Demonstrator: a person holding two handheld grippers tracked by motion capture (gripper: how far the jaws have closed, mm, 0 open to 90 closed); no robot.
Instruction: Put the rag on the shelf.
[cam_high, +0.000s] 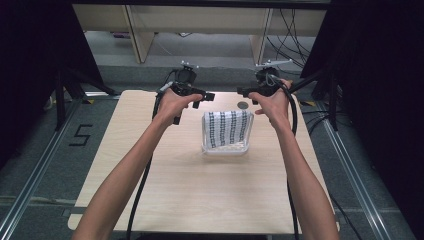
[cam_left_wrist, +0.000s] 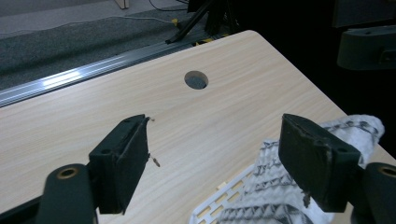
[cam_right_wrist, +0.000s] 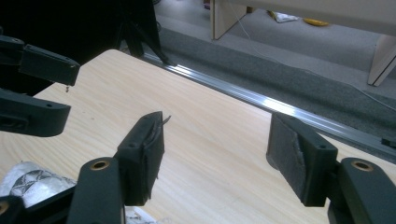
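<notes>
A clear white basket stands at the middle of the wooden table, with a black-and-white patterned cloth draped in it. My left gripper hovers above the table just behind the basket's left corner, and my right gripper behind its right corner. The two point toward each other. In the left gripper view the left gripper stands open with bare wood between the jaws, the cloth and basket rim low beside the right jaw. In the right gripper view the right gripper stands open and holds nothing.
A round cable hole lies in the table behind the basket. Aluminium rails run along the floor on both sides. Dark stands and cables flank the far corners. Pale furniture legs rise beyond the table.
</notes>
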